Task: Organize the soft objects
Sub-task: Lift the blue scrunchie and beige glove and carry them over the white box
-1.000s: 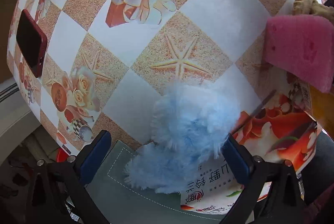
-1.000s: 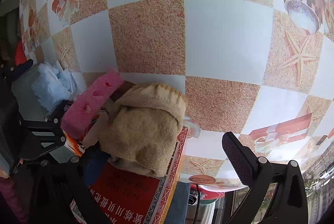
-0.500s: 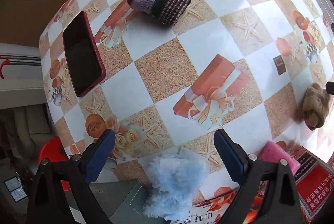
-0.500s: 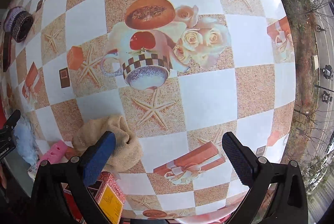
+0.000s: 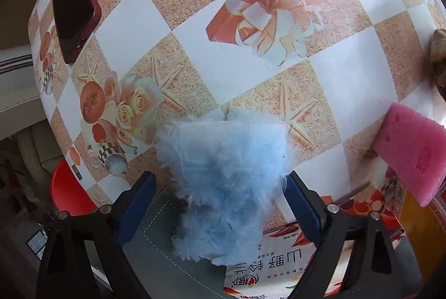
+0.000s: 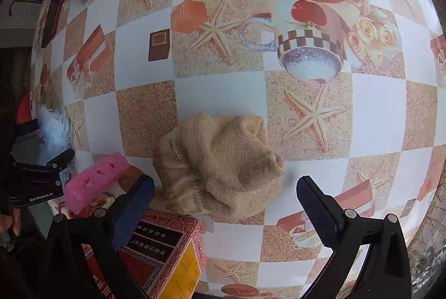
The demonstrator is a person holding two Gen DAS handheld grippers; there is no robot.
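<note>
1. Left wrist view: my left gripper point(image 5: 218, 194) is spread wide around the blue fluffy thing point(image 5: 223, 173), which lies at the near edge of the desk point(image 5: 348, 92), partly on a grey box point(image 5: 167, 265). It looks light and squashy. I would pinch its thick middle, not the loose fuzz. A pink sponge point(image 5: 409, 151) sits to the right.

2. Right wrist view: my right gripper point(image 6: 224, 197) is spread wide and holds nothing. The tan knit cloth point(image 6: 220, 162) lies bunched between its fingers, touching a red box point(image 6: 164, 246). It looks soft and floppy, so I would grab the fat folded part.
</note>
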